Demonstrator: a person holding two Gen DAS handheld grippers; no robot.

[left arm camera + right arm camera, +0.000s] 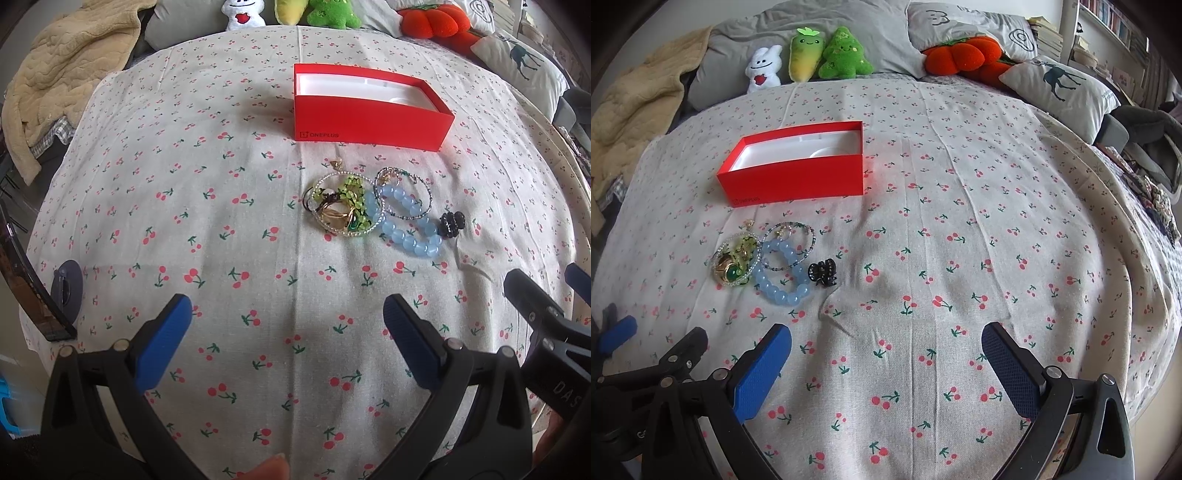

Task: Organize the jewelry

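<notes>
An open red box point(369, 123) point(798, 181) with a white inside sits on the cherry-print cloth. Just in front of it lies a heap of jewelry: a light blue bead bracelet point(408, 225) point(783, 282), green beads with a gold piece point(341, 210) point(737, 264), thin beaded strands point(413, 192) point(798, 240) and a small black hair claw point(452, 223) point(823, 273). My left gripper point(288, 314) hovers open, short of the heap. My right gripper point(886, 339) is open too, to the right of the heap. Neither holds anything.
Plush toys point(809, 59), a red-orange cushion point(964, 55) and pillows point(1056, 85) line the far edge. A beige blanket point(62, 74) lies at the far left. A dark round object point(66, 291) rests near the left edge. The right gripper's arm point(546, 332) shows beside the left one.
</notes>
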